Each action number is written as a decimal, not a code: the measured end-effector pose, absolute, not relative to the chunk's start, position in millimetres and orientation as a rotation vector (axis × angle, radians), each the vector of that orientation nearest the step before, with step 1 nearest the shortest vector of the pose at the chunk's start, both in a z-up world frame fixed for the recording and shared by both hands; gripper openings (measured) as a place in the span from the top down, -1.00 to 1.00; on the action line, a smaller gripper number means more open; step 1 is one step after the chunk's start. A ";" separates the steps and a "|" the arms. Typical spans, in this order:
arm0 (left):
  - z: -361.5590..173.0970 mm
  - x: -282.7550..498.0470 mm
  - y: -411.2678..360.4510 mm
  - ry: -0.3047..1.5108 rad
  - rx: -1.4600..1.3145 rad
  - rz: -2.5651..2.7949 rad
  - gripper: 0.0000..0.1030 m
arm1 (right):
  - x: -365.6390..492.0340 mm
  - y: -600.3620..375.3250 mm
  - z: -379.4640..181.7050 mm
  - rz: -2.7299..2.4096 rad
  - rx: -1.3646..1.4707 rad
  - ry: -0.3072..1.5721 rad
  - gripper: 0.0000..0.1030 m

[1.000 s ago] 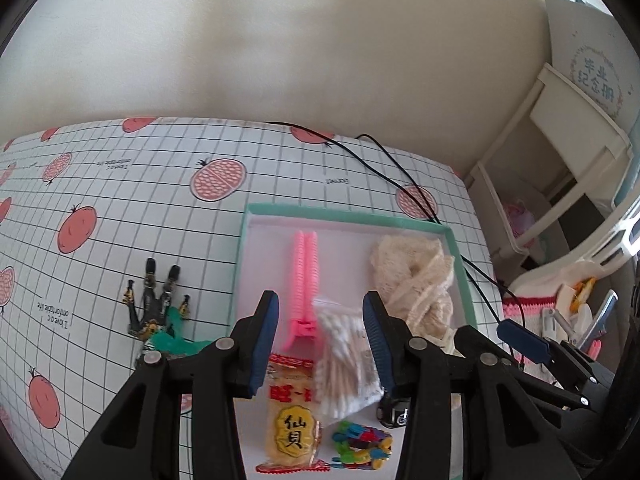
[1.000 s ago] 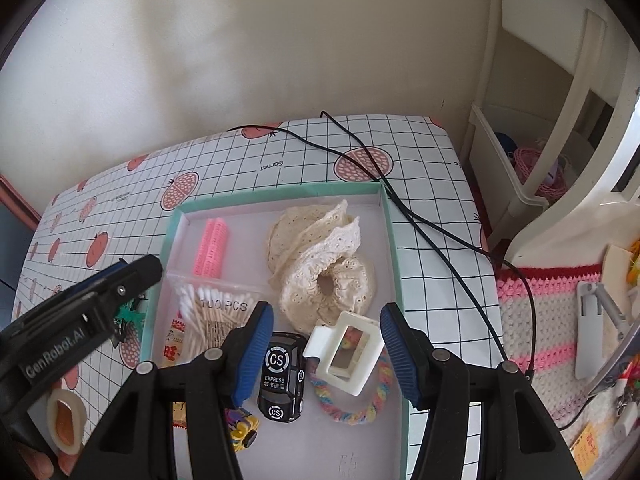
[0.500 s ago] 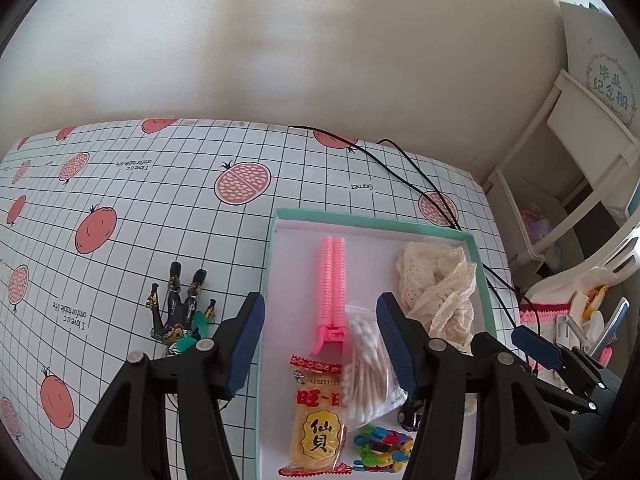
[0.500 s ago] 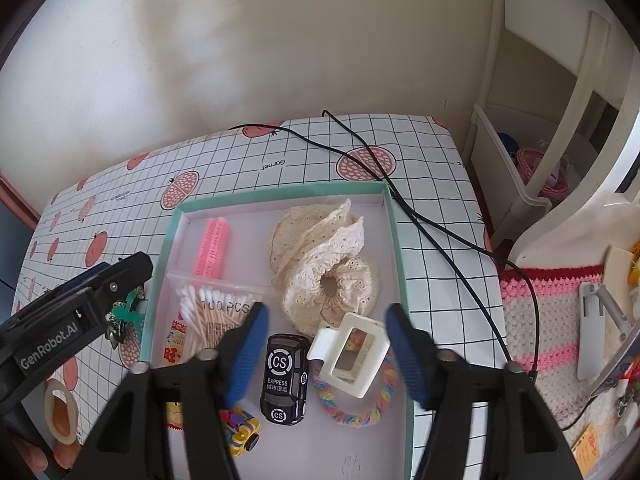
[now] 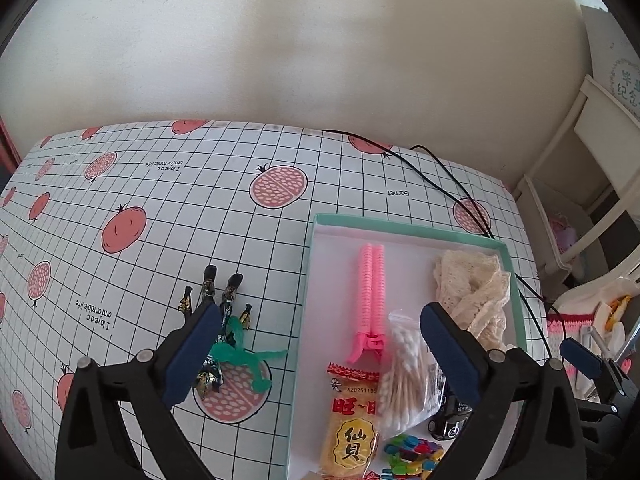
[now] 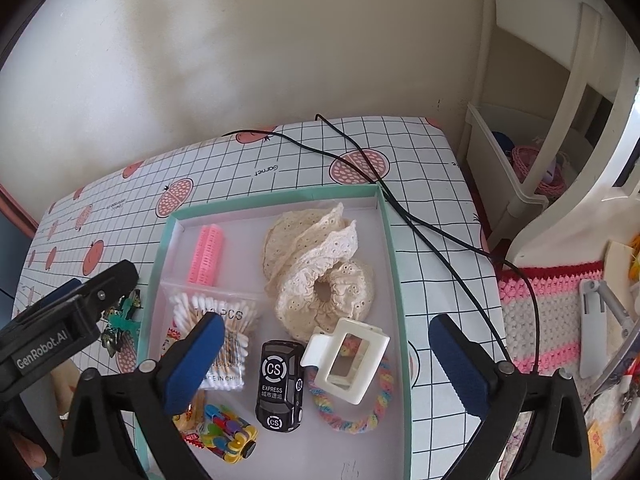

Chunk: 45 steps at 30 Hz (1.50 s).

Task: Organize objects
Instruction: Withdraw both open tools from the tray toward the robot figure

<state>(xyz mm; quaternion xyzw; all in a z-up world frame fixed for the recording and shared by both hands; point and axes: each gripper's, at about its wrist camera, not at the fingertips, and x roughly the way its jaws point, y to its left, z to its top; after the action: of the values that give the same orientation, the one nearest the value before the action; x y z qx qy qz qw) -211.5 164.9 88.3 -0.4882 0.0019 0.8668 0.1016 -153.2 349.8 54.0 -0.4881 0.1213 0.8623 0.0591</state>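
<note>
A teal-rimmed tray point(image 5: 400, 230) point(image 6: 280, 198) lies on the pomegranate-print table point(image 5: 160, 200). It holds a pink hair clip point(image 5: 372, 292), a bag of cotton swabs point(image 5: 404, 380), a snack packet point(image 5: 352, 420), a lace scrunchie point(image 6: 320, 272), a black toy car point(image 6: 280, 384), a white claw clip point(image 6: 346, 360) and a rainbow scrunchie point(image 6: 352, 412). A small green-and-black figure point(image 5: 224, 328) lies on the table left of the tray. My left gripper point(image 5: 320, 344) hovers over the tray's left rim, jaws opening, nothing between them. My right gripper point(image 6: 328, 360) hovers above the car and claw clip, jaws opening, gripping nothing.
A black cable point(image 6: 440, 236) runs across the table past the tray's far right corner. A white shelf unit point(image 6: 520, 160) and a pink crocheted mat point(image 6: 552, 312) lie beyond the table's right edge. A bundle of colourful pegs point(image 6: 228, 436) sits at the tray's near left.
Both grippers' jaws have spread much wider. The left gripper has drifted left, from around the cotton swab bag to over the tray's left rim. The right gripper has stayed put.
</note>
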 end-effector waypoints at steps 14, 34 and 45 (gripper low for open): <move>93.9 -210.6 163.5 -0.002 -1.393 2.577 -0.94 | -154.7 349.8 53.8 2.607 -1.478 0.377 -1.00; 101.6 -220.1 128.4 -0.097 -1.406 2.558 -0.94 | -170.2 311.4 62.6 2.649 -1.502 0.356 -1.00; 106.8 -235.4 81.0 -0.179 -1.440 2.589 -0.94 | -186.9 261.1 65.5 2.700 -1.538 0.332 -1.00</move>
<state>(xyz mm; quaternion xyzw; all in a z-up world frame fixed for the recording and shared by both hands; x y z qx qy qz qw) -235.4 81.0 106.8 -0.4835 -0.0602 0.8690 0.0868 -186.9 261.1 65.5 -0.4922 0.1063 0.8639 0.0082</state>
